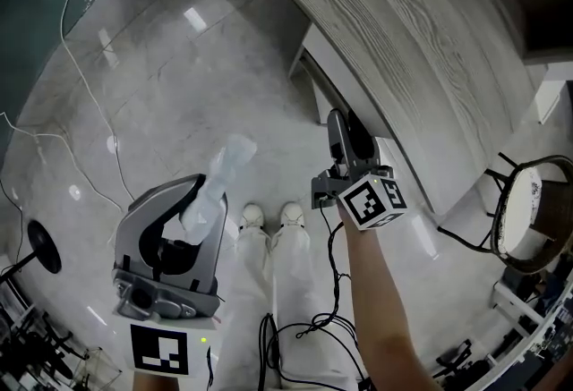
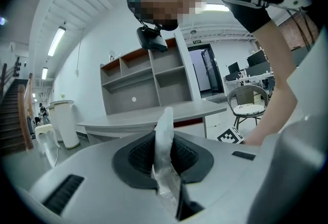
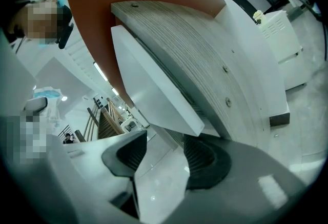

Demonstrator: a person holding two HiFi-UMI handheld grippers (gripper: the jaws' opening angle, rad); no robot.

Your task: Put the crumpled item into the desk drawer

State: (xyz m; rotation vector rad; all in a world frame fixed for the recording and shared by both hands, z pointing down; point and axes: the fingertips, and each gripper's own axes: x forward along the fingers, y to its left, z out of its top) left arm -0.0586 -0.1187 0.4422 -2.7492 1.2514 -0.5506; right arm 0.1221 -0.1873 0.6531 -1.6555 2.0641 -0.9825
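- Left tongs [image 2: 164, 154] clenched on the crumpled item [image 2: 165, 124]. It stands up from between the pads, held clear of the floor, presumably for carrying.
- Right tongs [image 3: 160, 159] released, nothing between the pads. They point at the white drawer front [image 3: 154, 89] under the bench [image 3: 205, 59] edge, likely empty so they can work the drawer.
- Head view alone shows the item well short of the drawer.
- Right gripper view alone shows the drawer front up close.

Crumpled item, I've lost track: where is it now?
The crumpled item is clamped in the left gripper, head view's lower left, left of the desk.
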